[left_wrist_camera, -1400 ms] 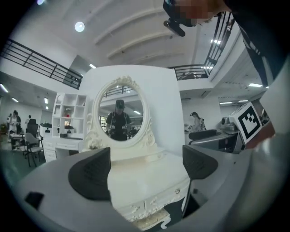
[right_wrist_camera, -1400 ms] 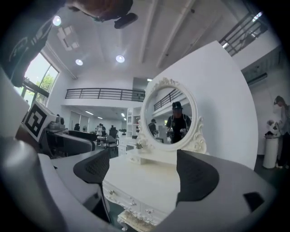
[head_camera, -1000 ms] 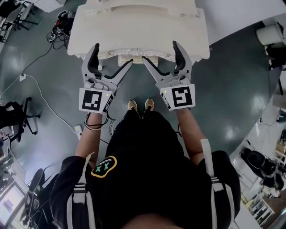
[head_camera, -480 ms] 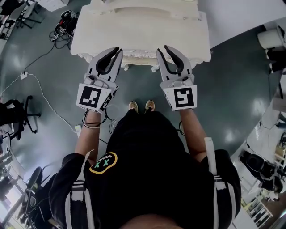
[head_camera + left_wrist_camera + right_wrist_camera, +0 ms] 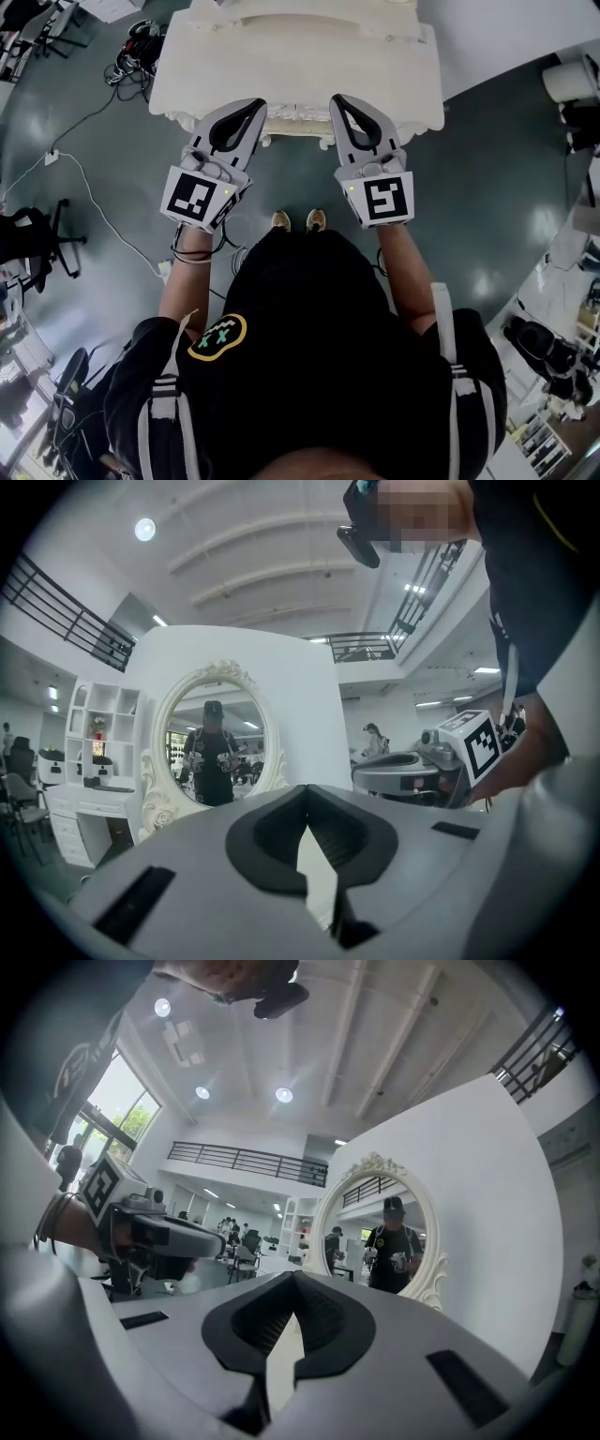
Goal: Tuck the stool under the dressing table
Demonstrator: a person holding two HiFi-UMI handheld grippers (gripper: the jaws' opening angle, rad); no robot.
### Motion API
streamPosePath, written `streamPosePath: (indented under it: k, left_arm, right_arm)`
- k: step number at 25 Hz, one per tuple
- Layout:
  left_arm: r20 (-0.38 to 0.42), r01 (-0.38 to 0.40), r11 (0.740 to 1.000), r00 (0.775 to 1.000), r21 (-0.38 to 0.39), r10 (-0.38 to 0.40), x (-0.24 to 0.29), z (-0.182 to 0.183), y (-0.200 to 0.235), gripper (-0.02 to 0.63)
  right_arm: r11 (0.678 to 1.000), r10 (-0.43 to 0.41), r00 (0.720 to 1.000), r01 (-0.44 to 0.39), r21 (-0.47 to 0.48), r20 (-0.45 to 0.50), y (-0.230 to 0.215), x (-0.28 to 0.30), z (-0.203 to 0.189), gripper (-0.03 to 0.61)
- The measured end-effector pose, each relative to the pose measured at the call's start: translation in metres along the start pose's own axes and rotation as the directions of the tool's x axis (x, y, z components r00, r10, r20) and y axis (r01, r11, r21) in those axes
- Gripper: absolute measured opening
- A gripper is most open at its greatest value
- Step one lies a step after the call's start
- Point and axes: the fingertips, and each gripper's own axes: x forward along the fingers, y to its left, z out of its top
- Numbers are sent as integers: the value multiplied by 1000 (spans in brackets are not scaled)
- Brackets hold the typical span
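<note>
The cream dressing table fills the top of the head view, seen from above. A carved cream edge peeks out below its front rim between my grippers; I cannot tell whether it belongs to the stool or to the table. My left gripper and right gripper point level at the front rim, side by side, both shut with nothing between the jaws. In the left gripper view the left gripper faces the oval mirror. The right gripper also faces the mirror.
The person's feet stand on the grey floor just before the table. A white cable and a power strip lie at the left, with a black office chair beyond. A white cylinder stands at the far right.
Both grippers' jaws went from wide open to shut. The hands stayed at the table's front rim.
</note>
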Motion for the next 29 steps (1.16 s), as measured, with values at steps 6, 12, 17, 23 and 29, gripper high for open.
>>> streamPosePath:
  k: [6, 12, 17, 23, 29]
  left_arm:
    - [-6, -4, 1000, 1000, 6, 4, 4, 0, 4, 20]
    - [-8, 1, 1000, 1000, 2, -1, 4, -2, 3, 20]
    - [-14, 6, 1000, 1000, 0, -6, 5, -4, 1, 20]
    - [-7, 3, 1000, 1000, 2, -3, 4, -1, 0, 20]
    - [-2, 2, 1000, 1000, 4, -2, 4, 1, 1, 20]
  right_arm:
    - [1000, 8, 1000, -8, 12, 11, -2, 3, 4, 20]
    - [999, 19, 1000, -20, 27, 10, 0, 5, 2, 18]
    - [999, 21, 1000, -22, 26, 11, 0, 5, 2, 18]
    - [999, 22, 1000, -22, 30, 21, 1, 5, 5, 18]
    - [999, 22, 1000, -22, 30, 20, 0, 6, 7, 18]
